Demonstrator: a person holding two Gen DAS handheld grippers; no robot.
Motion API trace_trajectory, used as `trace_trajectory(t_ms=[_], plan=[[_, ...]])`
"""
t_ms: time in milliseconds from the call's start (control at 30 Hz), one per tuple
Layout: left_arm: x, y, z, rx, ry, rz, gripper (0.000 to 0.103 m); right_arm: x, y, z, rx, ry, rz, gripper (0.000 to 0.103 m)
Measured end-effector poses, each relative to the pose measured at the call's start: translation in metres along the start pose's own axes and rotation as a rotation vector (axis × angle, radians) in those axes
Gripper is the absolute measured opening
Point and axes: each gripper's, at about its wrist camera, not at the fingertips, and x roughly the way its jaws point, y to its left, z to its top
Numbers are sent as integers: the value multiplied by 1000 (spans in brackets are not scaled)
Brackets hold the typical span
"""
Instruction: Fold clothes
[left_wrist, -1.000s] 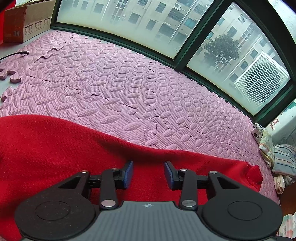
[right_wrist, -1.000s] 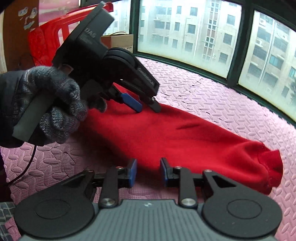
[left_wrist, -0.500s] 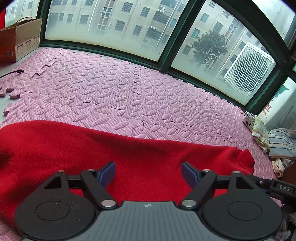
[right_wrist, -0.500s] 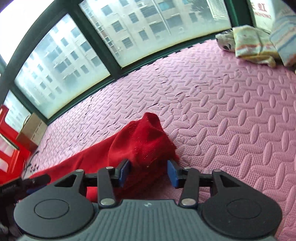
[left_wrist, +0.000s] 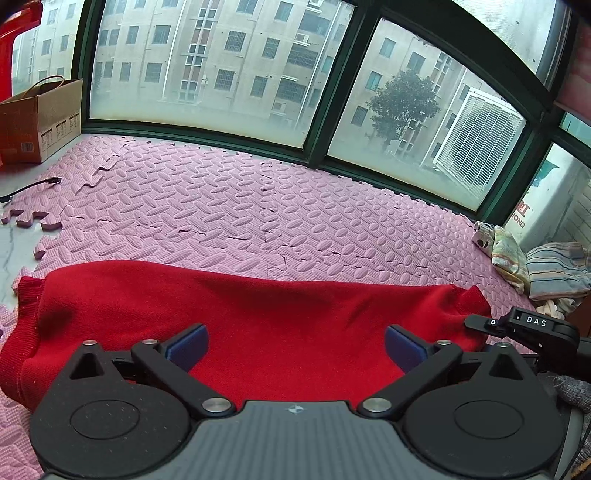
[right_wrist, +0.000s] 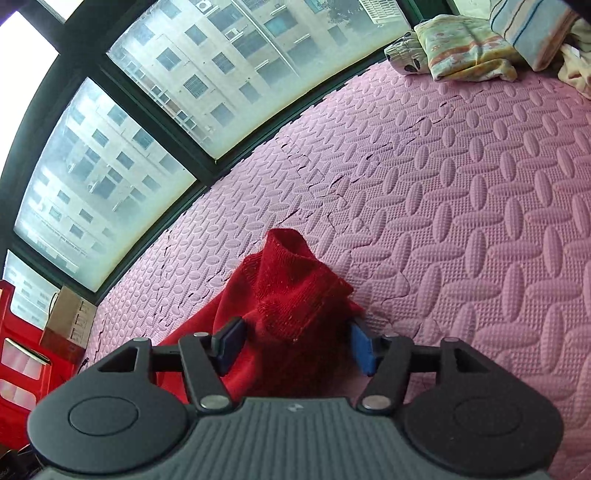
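Red sweater (left_wrist: 266, 317) is lying stretched in a long band across the pink foam mat (left_wrist: 229, 206), running side to side below the window (left_wrist: 207, 62).

You are holding the left hand-held gripper (left_wrist: 295, 347) low over the middle of the sweater, jaws spread wide, blue pads well apart, nothing between them.

You are keeping the right hand-held gripper (right_wrist: 295, 347) at the sweater's right end, where the ribbed cuff (right_wrist: 288, 247) is standing up in a bunch. Its jaws are partly open and straddling that bunched fabric; whether the pads are actually pinching it, I cannot tell.

A pile of folded clothes (right_wrist: 469, 51) is sitting near the far right corner of the mat. A cardboard box (left_wrist: 40, 122) is standing at the far left.
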Motion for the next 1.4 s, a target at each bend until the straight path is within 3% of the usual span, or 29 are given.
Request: trace_trajectory(t_ms=[233,300,500,700,1033,1400], plan=[[-17,17,-3,-32,-14,28,103,4,-5,-1,90,-32,34,61],[-22,23,-3,-31,-15,53,103,7,-10,-1,132,-8,63,46],[-44,37,-8,-4,-69,128,103,4,-16,-1,184,-13,99,26],[-62,65,-10,-64,-81,176,103,-15,9,4,105,-63,123,22],[-83,111,-21,-163,-68,266,103,-47,114,6,-150,-105,243,21],[-95,144,-34,-223,-59,296,103,-49,220,-22,-325,-44,363,15]])
